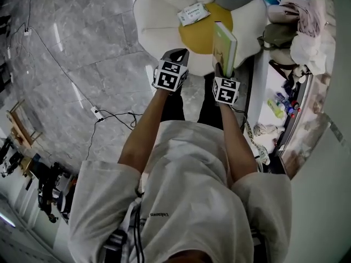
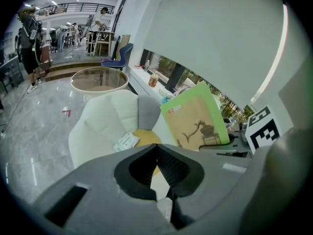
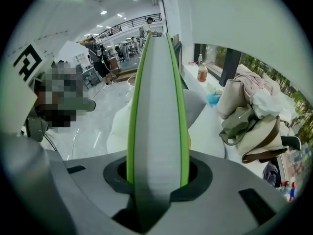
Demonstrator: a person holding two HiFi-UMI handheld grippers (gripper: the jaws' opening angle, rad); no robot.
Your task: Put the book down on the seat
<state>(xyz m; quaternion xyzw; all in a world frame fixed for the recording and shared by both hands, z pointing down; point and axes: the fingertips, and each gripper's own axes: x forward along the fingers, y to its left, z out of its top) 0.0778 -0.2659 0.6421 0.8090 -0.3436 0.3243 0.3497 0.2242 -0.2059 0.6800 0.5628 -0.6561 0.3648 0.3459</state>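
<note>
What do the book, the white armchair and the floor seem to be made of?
Book: white paper pages between thin green card covers. Armchair: probably matte white fabric, soft rounded cushions. Floor: polished grey stone or tile, veined, with seams and light reflections.

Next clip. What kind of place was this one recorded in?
Probably an open-plan office lounge or lobby: a polished grey marble floor, a white petal-shaped armchair with a round yellow seat cushion, a round glass-topped table behind it, and a railed upper gallery in the background.
</note>
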